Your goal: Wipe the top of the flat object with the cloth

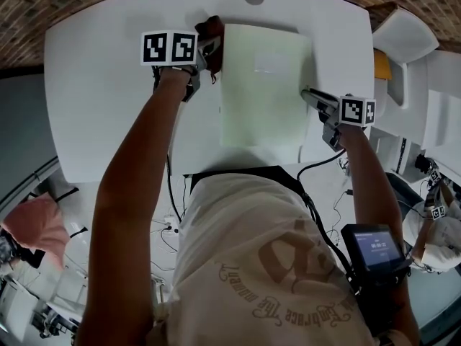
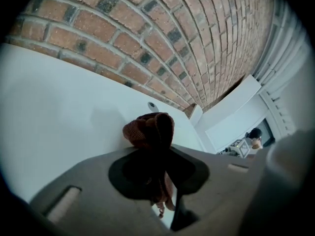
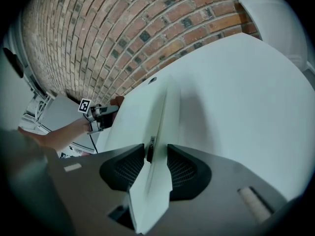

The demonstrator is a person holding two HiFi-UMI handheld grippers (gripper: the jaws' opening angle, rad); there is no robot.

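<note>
**Head view.** The flat panel [image 1: 263, 85], pale and rectangular, is lying on the white table [image 1: 101, 85] in the upper centre of the frame. The left gripper [image 1: 205, 52] is holding a brown cloth [image 1: 212, 31] at the panel's upper left corner. The right gripper [image 1: 311, 96] is reaching in at the panel's right edge, at the centre right of the frame.

**Left gripper view.** The jaws are clenching the bunched cloth at lower centre. Its top is bulging above them and a strand is hanging below. A brick wall [image 2: 172, 28] is filling the upper frame.

**Right gripper view.** The jaws are pinching the panel's thin edge at lower centre. The panel is running away toward the upper left, where the left gripper is showing small at its far side.
</note>
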